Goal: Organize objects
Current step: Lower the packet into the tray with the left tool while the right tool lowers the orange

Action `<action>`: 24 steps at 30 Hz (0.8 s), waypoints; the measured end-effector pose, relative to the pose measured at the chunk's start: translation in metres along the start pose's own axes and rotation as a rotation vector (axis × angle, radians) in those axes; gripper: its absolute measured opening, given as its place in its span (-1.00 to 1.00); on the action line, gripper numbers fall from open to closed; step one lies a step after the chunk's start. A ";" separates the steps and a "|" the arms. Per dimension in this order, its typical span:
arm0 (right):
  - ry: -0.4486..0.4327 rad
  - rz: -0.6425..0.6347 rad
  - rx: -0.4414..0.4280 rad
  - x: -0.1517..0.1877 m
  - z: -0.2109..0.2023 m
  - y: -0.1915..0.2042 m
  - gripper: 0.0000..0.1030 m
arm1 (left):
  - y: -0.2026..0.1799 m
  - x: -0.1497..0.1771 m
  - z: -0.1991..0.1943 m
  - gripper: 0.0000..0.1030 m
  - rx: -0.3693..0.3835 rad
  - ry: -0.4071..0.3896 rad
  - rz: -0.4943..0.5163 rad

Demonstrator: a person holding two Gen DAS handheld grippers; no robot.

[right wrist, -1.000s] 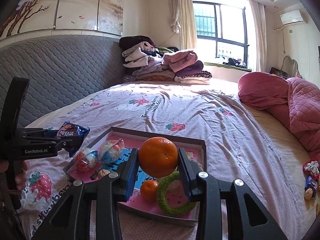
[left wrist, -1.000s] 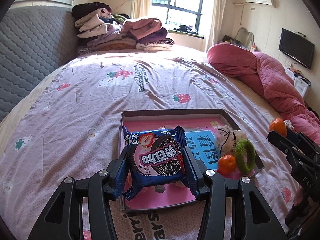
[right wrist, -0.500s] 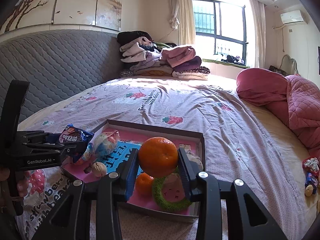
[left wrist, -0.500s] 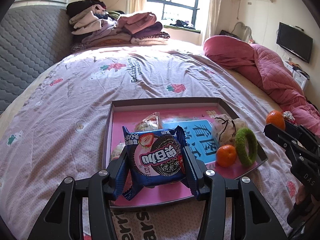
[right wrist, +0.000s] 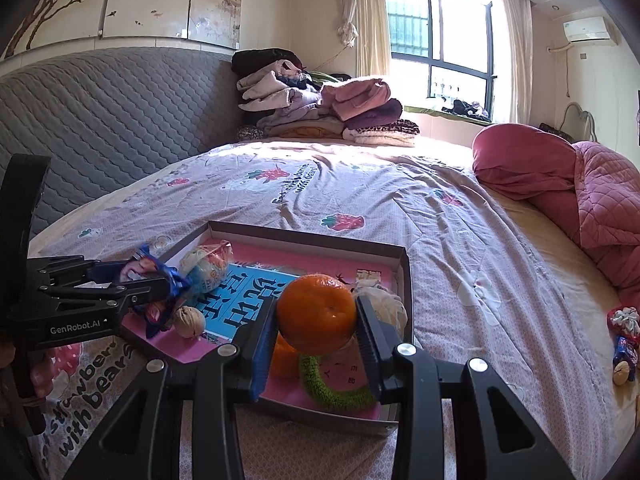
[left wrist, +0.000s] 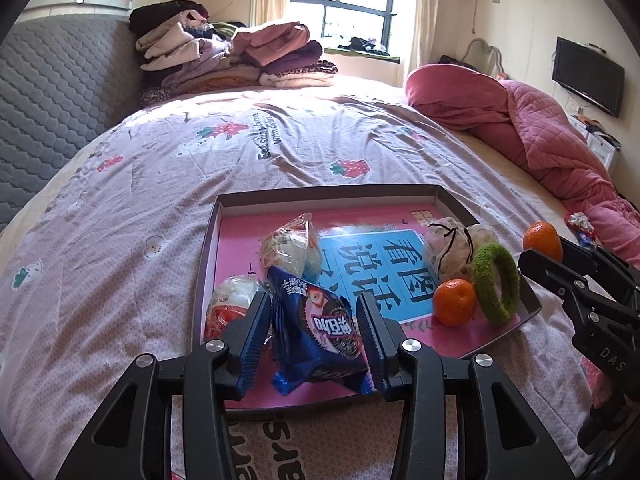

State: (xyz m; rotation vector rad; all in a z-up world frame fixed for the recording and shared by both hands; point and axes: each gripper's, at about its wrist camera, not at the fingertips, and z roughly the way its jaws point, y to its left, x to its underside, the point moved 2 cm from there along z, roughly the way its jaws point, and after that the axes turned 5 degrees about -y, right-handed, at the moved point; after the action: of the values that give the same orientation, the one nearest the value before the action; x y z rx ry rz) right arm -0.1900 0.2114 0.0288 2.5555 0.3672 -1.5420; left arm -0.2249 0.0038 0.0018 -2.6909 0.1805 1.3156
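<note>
- Left tongs [left wrist: 312, 332]: jaws closing with a blue cookie packet [left wrist: 320, 328] between them; the packet is crumpled and tilted, printed with a dark sandwich biscuit and a strawberry on pink, and is hanging over the near left part of the tray [left wrist: 324, 200]; whether the pads are pressing it firmly cannot be told
- Right tongs [right wrist: 316, 334]: jaws partly open and gripping a round orange mandarin [right wrist: 316, 314] on both sides, holding it above the near right corner of the tray [right wrist: 404, 280]
- Tray: a shallow dark-rimmed box with a pink floor and a blue printed panel, lying on the bed [left wrist: 160, 200], which is wearing a lilac strawberry-print cover
- Inside the tray: two clear-wrapped snack bundles [left wrist: 292, 248] sitting at the left, one just beyond the packet and one beside the left jaw; a second mandarin [left wrist: 454, 302] resting near the right edge, touching a fuzzy green ring [left wrist: 496, 284] that is standing tilted against the rim; a pale drawstring pouch [left wrist: 452, 246] lying just behind them
- A walnut [right wrist: 188, 322] is lying on the tray floor beside the left tongs [right wrist: 152, 286] in the right wrist view
- A hand [right wrist: 38, 372] is gripping the left tool's handle at the frame edge
- Small wrapped items [right wrist: 624, 344] are lying on the bed well apart from the tray, on the right
</note>
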 end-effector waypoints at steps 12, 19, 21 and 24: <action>0.019 0.004 0.002 0.004 0.003 -0.003 -0.25 | 0.001 0.006 0.010 -0.23 -0.014 0.036 0.006; 0.056 0.007 0.006 0.012 0.010 -0.005 -0.25 | 0.000 0.011 0.015 -0.23 -0.015 0.055 0.010; 0.065 0.005 0.010 0.015 0.012 -0.006 -0.25 | 0.000 0.012 0.016 -0.23 -0.014 0.057 0.011; 0.077 0.007 0.016 0.019 0.016 -0.008 -0.25 | -0.001 0.014 0.017 -0.23 -0.013 0.061 0.013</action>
State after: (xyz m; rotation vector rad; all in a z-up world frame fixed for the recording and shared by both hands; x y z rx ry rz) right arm -0.1978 0.2180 0.0050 2.6307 0.3556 -1.4529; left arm -0.2293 0.0070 -0.0189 -2.7473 0.1971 1.2437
